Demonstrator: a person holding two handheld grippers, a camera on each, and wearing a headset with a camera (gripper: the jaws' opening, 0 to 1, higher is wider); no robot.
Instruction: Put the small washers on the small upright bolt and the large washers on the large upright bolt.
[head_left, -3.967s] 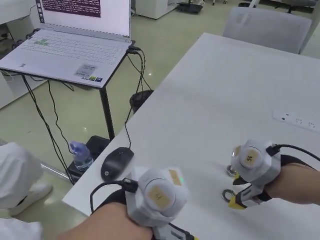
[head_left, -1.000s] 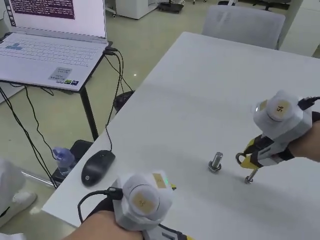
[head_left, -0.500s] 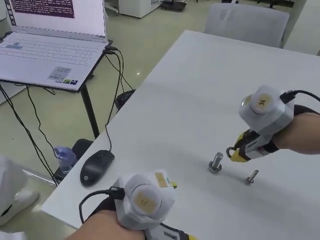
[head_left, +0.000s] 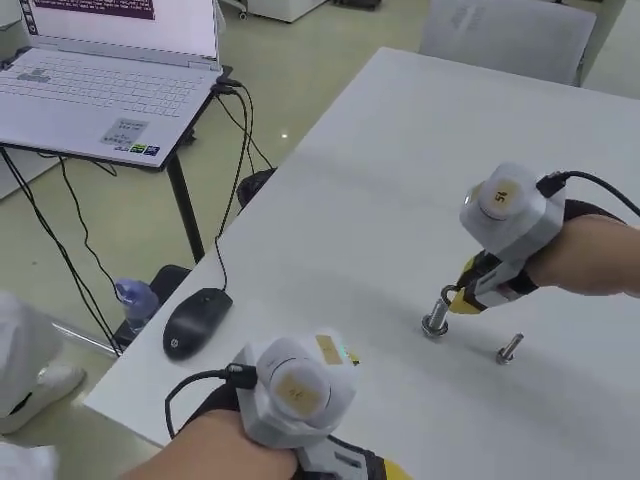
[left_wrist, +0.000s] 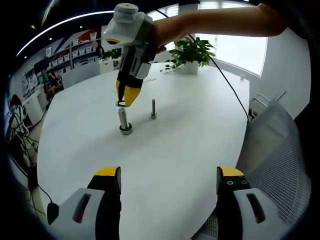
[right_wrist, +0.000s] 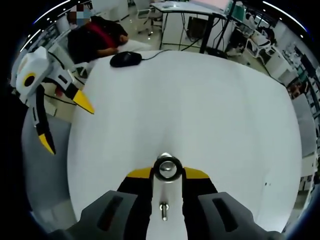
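Note:
My right gripper (head_left: 462, 298) is shut on a metal washer (head_left: 447, 295), holding it just over the top of the large upright bolt (head_left: 435, 320). The left gripper view shows this side-on: the washer (left_wrist: 121, 103) hangs from the right gripper (left_wrist: 128, 97) right above the large bolt (left_wrist: 124, 121). The small upright bolt (head_left: 508, 349) stands just right of the large one on the white table (head_left: 400, 170). My left gripper (left_wrist: 169, 176) stands open near the table's front edge, nothing between its fingers. In the right gripper view the washer (right_wrist: 167, 159) sits between the yellow tips.
A black mouse (head_left: 195, 322) lies at the table's left corner. A laptop (head_left: 100, 80) stands on a side stand to the left, cables and a water bottle (head_left: 135, 300) below it. A grey chair (head_left: 505, 30) is at the far end.
My right gripper has carried the washer leftward, from beside the small bolt to above the large bolt. The left gripper has stayed where it was, open.

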